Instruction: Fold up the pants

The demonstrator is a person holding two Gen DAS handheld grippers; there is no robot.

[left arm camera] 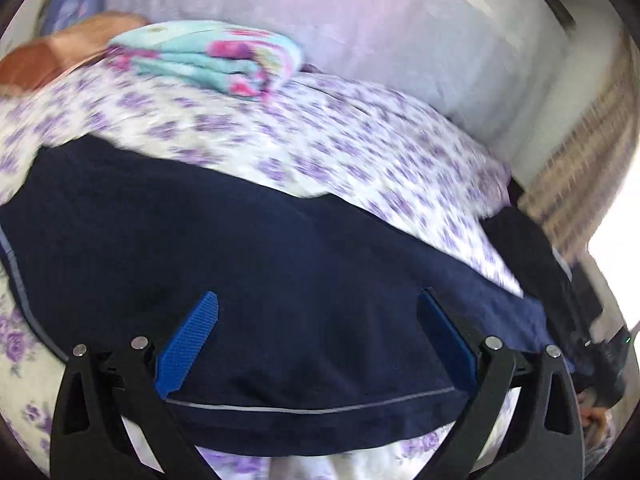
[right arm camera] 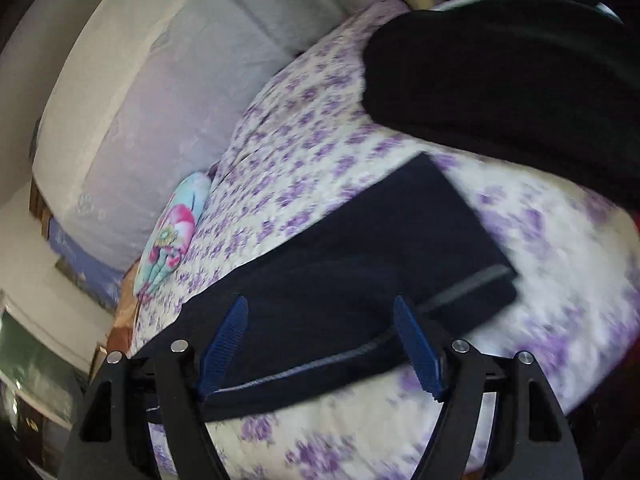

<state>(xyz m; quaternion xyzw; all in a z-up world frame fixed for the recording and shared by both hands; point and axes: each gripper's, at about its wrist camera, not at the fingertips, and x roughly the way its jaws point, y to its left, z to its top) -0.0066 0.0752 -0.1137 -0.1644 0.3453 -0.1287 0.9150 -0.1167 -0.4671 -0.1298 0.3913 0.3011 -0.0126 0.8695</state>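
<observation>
Navy pants (left arm camera: 240, 240) with a thin grey stripe (left arm camera: 312, 410) along one edge lie folded flat on a bed with a purple-flowered cover (left arm camera: 320, 140). My left gripper (left arm camera: 318, 296) hovers over their near edge, jaws wide open, blue pads (left arm camera: 188, 344) clear of the cloth. In the right wrist view the same pants (right arm camera: 360, 248) form a long dark band across the cover (right arm camera: 300, 140). My right gripper (right arm camera: 320, 300) is open above their striped edge (right arm camera: 460, 288), with nothing pinched between its fingers.
A folded turquoise and pink blanket (left arm camera: 208, 56) lies near the pale pillows (left arm camera: 360, 40) at the head of the bed. A black garment (right arm camera: 500, 80) is heaped on the cover beyond the pants. The bed edge drops off on the right (left arm camera: 560, 184).
</observation>
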